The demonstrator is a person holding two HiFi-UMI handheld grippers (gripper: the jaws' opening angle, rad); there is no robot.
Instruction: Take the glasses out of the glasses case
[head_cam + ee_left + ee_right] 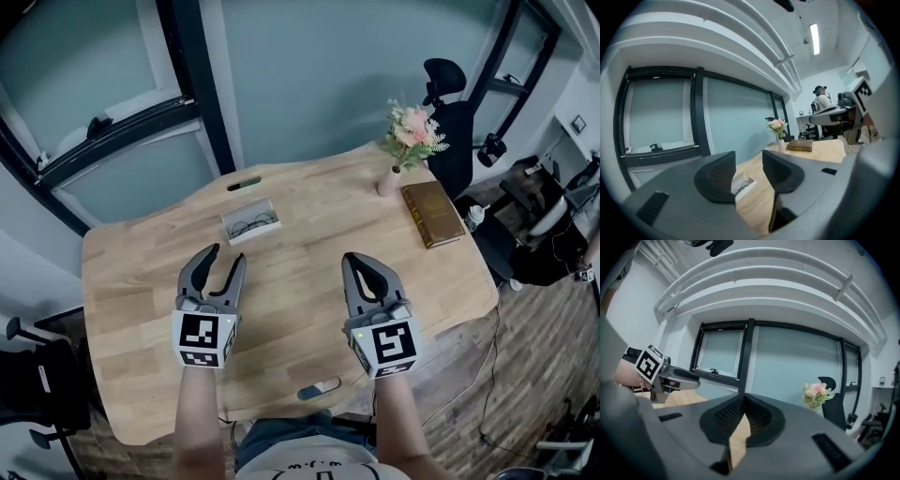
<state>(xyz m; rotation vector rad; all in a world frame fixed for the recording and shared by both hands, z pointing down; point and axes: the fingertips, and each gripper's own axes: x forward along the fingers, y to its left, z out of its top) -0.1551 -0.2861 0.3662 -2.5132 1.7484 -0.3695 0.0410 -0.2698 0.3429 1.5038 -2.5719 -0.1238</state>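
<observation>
The glasses case [267, 205] is lying on the worktop [309, 244] toward its far side (the glasses [252, 225] are sitting inside it); the vase [388, 181] and the book [433, 214] are resting well right of it, just beside each other.

Matt pale wood table [309, 272], smooth white glasses case [248, 206], leather-look brown book [433, 214].

Wooden table [300, 258] by pale wall [309, 75], black-framed window [112, 141], plank floor [534, 370]

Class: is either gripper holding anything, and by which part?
Nothing is held: the left gripper is open and empty, the right gripper shut on nothing.
</observation>
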